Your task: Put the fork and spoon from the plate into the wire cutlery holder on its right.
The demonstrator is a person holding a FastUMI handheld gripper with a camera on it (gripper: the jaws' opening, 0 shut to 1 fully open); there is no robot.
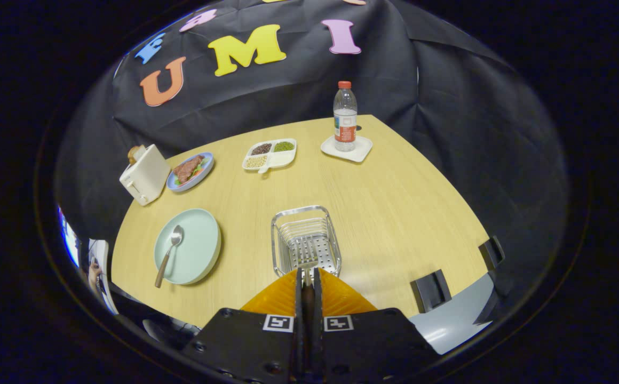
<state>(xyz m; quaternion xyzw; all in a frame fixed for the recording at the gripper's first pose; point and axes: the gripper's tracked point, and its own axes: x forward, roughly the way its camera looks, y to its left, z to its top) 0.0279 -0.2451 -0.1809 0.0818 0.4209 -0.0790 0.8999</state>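
Note:
My gripper (307, 273) is shut on the fork (308, 260). The fork's handle is pinched between the fingers and its metal head sticks out just ahead of them, above the near end of the wire cutlery holder (279, 242). The holder stands on the wooden table right in front of the fingers, and I see nothing else in it. To its left sits a pale green plate (197, 240). The spoon (169, 252) lies on the plate with its bowl pointing away and its brown handle reaching over the near rim.
Beyond the plate stand a white toaster (144, 173) and a blue plate of food (190, 170). Further back are a divided tray of beans (269, 154) and a water bottle (345, 116) on a white coaster (362, 150). Black clamps (430, 290) grip the table's near right edge.

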